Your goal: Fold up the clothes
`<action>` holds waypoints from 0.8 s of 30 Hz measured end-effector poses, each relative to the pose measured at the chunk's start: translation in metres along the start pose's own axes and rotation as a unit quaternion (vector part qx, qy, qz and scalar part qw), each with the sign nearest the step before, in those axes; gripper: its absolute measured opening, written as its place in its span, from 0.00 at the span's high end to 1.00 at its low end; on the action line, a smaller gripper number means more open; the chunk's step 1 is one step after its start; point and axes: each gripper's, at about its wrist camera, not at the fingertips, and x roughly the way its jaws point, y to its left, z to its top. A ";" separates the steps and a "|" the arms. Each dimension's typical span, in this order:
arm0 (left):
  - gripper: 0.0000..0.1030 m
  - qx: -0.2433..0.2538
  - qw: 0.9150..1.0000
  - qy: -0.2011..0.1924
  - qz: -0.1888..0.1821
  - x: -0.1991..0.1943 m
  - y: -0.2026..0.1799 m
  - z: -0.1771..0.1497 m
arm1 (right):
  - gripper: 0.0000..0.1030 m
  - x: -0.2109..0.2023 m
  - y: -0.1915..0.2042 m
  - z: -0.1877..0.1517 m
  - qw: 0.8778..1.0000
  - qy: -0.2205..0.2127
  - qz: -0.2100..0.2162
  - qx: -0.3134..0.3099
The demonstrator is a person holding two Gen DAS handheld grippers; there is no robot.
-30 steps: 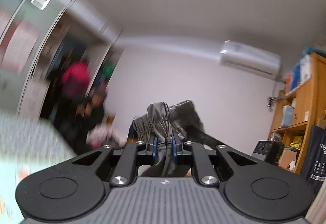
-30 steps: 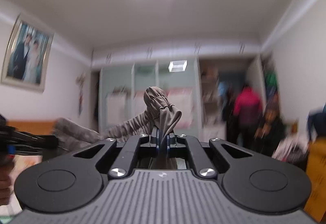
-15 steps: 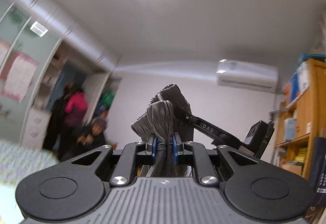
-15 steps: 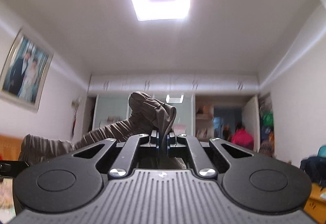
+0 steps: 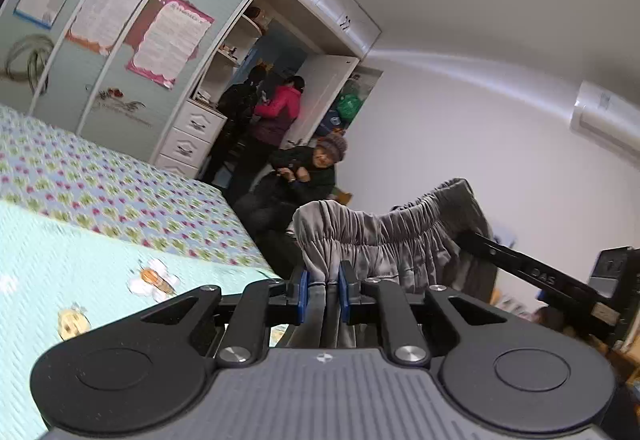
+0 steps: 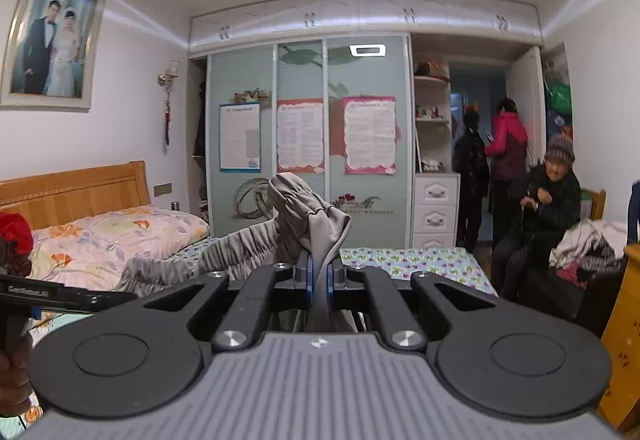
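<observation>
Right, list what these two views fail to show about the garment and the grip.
- Grey gathered-waistband garment: its lower part, so its type and length, hidden behind the left gripper body, left view.
- Same garment under the right gripper: hidden by that body, right view.
- Flowered bedspread below the garment: hidden, both views.
- Left gripper: cut off at the right view's edge.

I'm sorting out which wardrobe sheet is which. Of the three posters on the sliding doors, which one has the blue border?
The leftmost poster in the right wrist view: white with a blue border. The middle poster is edged orange-red, and the right poster is pink.
</observation>
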 end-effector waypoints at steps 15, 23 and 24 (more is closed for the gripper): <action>0.84 0.086 0.995 -0.019 -0.040 0.161 -0.127 0.108 | 0.93 -0.047 -0.085 0.067 0.991 -0.074 -0.109 -0.003; 0.81 0.129 0.979 -0.109 -0.110 0.123 -0.230 0.172 | 0.92 -0.168 -0.050 0.158 0.964 -0.193 -0.138 -0.122; 0.81 0.129 0.979 -0.113 -0.107 0.113 -0.227 0.169 | 0.92 -0.178 -0.042 0.161 0.962 -0.200 -0.131 -0.131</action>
